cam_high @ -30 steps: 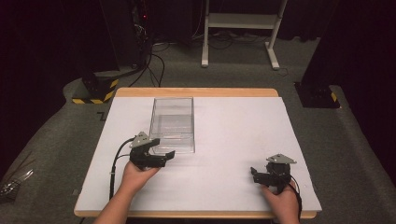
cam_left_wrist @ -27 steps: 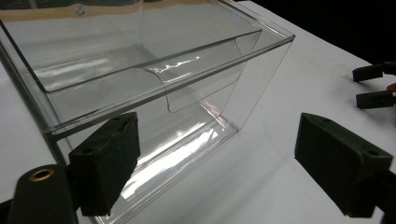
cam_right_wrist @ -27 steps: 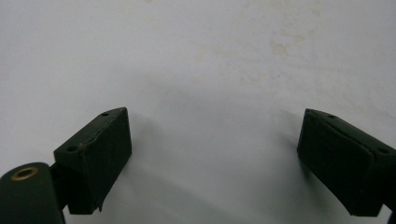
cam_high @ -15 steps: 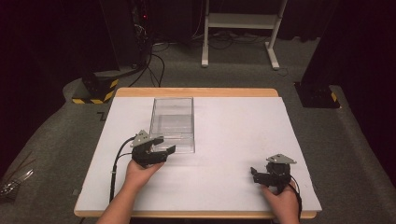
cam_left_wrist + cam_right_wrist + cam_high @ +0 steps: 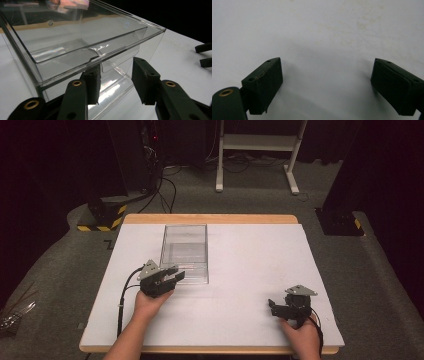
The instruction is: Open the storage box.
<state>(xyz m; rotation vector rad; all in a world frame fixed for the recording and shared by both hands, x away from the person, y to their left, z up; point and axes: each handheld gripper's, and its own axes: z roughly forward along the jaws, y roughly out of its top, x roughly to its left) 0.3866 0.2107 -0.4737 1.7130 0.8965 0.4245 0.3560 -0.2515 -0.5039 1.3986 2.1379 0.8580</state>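
Here, left gripper point(image 5: 173, 276) levelled at clear box point(image 5: 185, 251), jaws just closing about its near wall; right gripper point(image 5: 272, 306) resting, jaws wide apart

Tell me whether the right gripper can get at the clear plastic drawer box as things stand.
Probably yes: bare white table lies between the right gripper and the clear plastic drawer box, though the left gripper already stands at its near end.

clear box point(image 5: 82, 47) cut off at the top and left edges in the left gripper view, whether the left gripper point(image 5: 115, 82) pads touch its front wall unclear, right gripper point(image 5: 203, 55) jaw tips cut by the right edge
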